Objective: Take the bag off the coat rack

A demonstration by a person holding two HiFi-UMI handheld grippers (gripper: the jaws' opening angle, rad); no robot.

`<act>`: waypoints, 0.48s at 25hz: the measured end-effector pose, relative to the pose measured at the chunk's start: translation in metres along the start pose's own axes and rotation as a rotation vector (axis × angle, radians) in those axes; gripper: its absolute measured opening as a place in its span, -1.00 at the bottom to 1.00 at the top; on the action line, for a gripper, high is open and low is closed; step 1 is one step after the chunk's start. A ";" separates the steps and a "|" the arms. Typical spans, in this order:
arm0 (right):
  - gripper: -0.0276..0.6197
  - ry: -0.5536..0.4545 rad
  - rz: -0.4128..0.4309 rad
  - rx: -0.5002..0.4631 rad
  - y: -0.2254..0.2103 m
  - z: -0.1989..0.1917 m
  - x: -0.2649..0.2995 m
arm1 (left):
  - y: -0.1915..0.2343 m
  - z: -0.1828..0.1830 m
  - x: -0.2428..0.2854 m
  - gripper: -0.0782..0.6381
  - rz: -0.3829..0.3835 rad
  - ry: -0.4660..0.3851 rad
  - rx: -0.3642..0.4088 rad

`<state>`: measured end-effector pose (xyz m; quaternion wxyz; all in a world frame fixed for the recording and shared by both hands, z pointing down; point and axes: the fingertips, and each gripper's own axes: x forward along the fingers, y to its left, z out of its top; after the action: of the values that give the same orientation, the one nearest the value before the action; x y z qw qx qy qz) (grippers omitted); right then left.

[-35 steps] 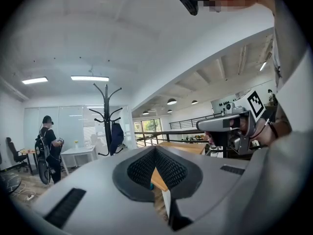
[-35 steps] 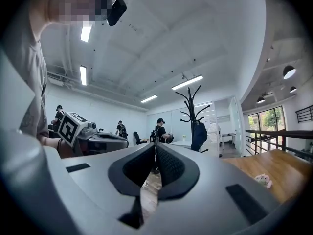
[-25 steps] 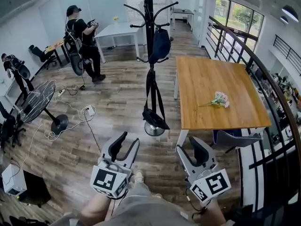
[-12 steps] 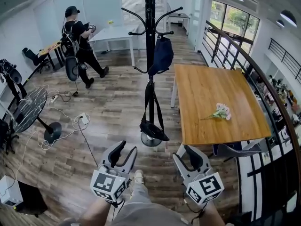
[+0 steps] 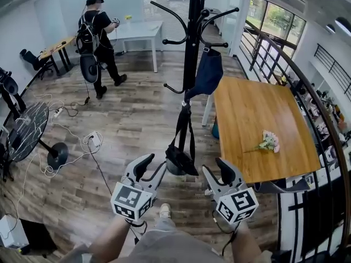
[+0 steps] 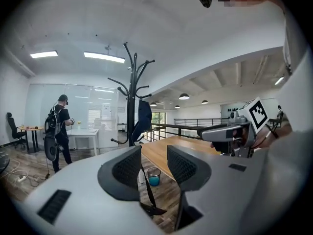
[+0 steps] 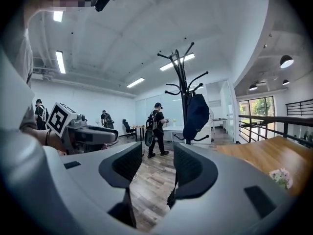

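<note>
left gripper (image 5: 153,166) jaws apart, empty | right gripper (image 5: 214,171) likewise | risk: tugging black bag (image 5: 181,159) sideways could tip coat rack (image 5: 191,37)

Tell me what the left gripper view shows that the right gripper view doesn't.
Only the left gripper view: the right gripper, seen side-on, and a small blue container down by the wooden table. Only the right gripper view: the left gripper, the flowers lying on the table, and a second person far back. Both: the coat rack with the dark blue bag hanging on it, the person with a backpack, and each gripper's own jaws apart with nothing between them.
</note>
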<state>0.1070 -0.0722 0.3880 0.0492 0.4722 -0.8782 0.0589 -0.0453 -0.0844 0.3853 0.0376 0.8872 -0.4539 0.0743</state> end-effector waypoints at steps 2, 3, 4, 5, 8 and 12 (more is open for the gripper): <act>-0.30 0.027 -0.028 0.019 -0.010 -0.003 0.027 | 0.018 -0.005 0.021 -0.31 -0.030 0.026 -0.005; -0.30 0.040 -0.040 0.025 -0.016 -0.006 0.041 | 0.027 -0.008 0.031 -0.31 -0.046 0.042 -0.009; -0.29 0.055 -0.052 0.030 -0.022 -0.010 0.055 | 0.035 -0.012 0.042 -0.31 -0.064 0.059 -0.015; -0.29 0.070 -0.064 0.034 -0.028 -0.014 0.068 | 0.043 -0.017 0.053 -0.31 -0.081 0.076 -0.023; -0.28 0.118 -0.097 0.041 -0.047 -0.029 0.105 | 0.065 -0.028 0.090 -0.31 -0.118 0.109 -0.043; -0.27 0.174 -0.131 0.069 -0.065 -0.053 0.141 | 0.085 -0.046 0.133 -0.31 -0.154 0.149 -0.051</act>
<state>0.0856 -0.2165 0.4641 0.1125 0.5231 -0.8353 0.1265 -0.0420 -0.2350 0.4525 0.0994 0.9103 -0.3818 0.1251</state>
